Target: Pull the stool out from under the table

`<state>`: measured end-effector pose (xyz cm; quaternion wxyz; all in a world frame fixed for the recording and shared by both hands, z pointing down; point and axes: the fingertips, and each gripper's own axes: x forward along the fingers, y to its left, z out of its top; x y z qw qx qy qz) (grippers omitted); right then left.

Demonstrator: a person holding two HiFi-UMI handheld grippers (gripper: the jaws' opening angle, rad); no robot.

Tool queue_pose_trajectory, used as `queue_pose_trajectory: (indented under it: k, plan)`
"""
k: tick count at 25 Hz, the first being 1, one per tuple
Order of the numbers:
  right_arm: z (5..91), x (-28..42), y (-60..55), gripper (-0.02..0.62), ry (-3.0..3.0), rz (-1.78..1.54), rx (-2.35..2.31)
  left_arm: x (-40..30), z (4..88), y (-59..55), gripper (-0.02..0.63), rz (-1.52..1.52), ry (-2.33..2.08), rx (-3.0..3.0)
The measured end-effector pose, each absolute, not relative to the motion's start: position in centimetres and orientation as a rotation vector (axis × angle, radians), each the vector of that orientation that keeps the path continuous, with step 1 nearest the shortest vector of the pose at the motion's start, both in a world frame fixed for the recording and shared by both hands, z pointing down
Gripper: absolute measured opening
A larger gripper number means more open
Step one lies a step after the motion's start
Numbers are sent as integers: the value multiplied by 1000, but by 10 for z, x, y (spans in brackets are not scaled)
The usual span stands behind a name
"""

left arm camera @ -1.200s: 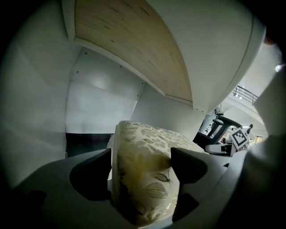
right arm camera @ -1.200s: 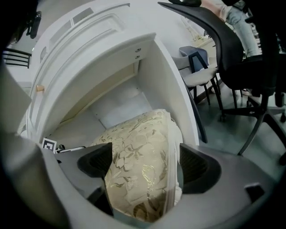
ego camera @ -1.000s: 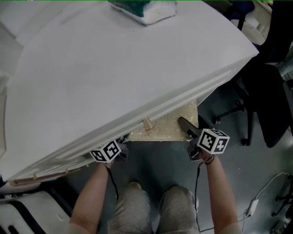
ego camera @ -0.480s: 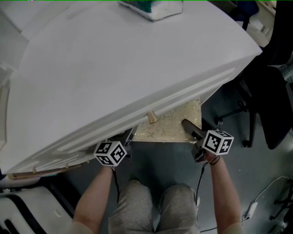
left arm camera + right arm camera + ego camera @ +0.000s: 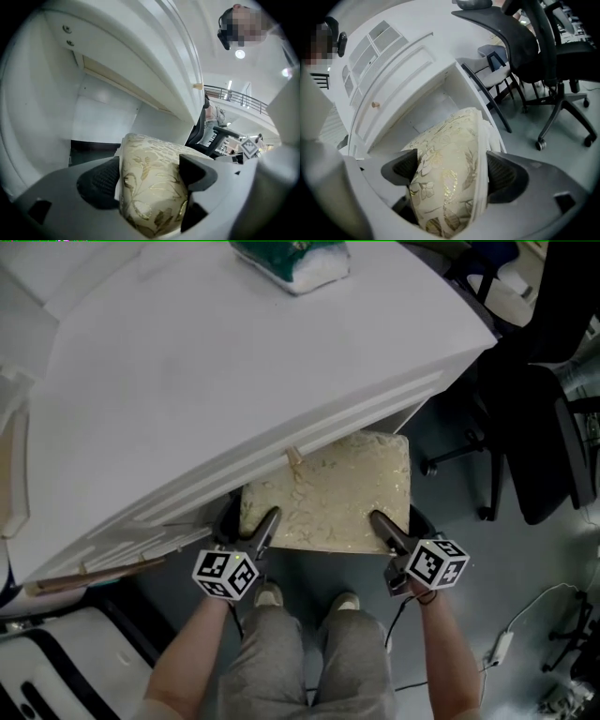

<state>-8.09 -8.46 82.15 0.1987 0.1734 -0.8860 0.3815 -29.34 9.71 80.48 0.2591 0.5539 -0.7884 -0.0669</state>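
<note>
Head view: the stool stands partly under the tabletop, with its padded seat projecting past the tabletop's near edge. The left hand-held gripper and right hand-held gripper each clamp a near corner of the cushion, jaws pressed into the fabric. Expect a soft, yielding pad (the brocade may slip) over a stiffer, probably heavier frame. Grip deep at the seat edge and pull evenly.

Cream cloth with shiny gold leaf pattern on the stool seat; smooth, matt white table.
</note>
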Motion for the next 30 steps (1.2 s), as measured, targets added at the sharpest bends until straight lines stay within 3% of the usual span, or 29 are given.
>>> queue_pose_trajectory:
  k: [11,30]
  plan:
    - [697,45,-45,474,-2343,1107,669,-189,699,110,413,-161,-1937,1549]
    - [418,245,-35,474,-2415,1169,1346,-36,413,-10,413,-50,-1583,2126]
